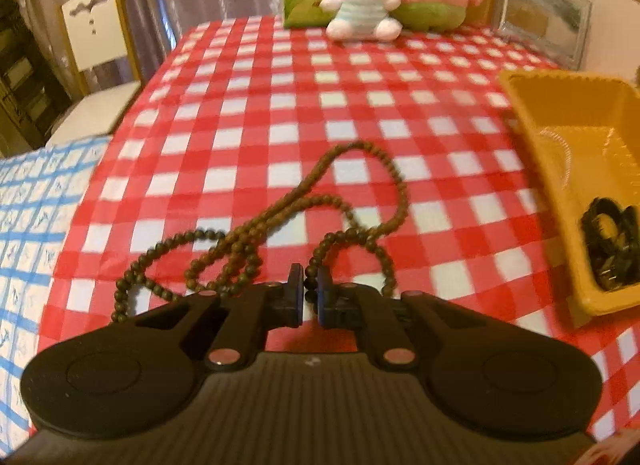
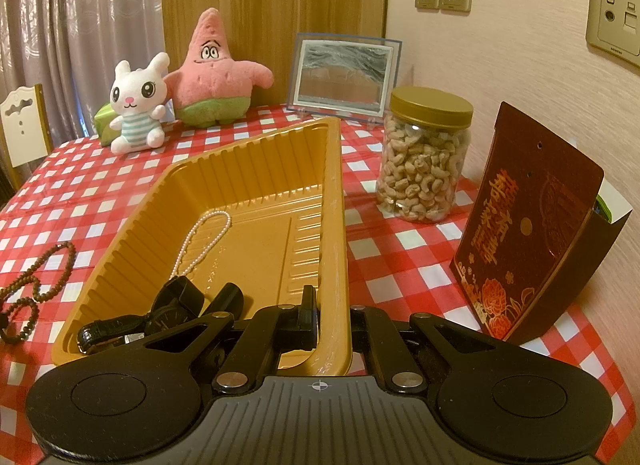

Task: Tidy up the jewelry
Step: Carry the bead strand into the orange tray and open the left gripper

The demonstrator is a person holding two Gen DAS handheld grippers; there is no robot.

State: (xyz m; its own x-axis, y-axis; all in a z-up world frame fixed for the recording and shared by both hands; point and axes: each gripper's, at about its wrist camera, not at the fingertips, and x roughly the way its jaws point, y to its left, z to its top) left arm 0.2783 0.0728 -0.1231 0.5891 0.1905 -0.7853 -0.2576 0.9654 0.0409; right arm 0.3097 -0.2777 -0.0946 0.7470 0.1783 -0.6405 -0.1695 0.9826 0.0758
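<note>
Your left gripper (image 1: 309, 292) pinches the brown bead necklace (image 1: 320, 205) sprawled on the checkered desk (image 1: 248, 105). Your right gripper (image 2: 330, 319) clamps the yellow tray (image 2: 336, 225) rim; inside lie a pearl bracelet (image 2: 204, 239) and a black watch (image 2: 160, 315).

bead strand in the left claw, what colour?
Dark brown bead strand, clearest in the left wrist view.
</note>
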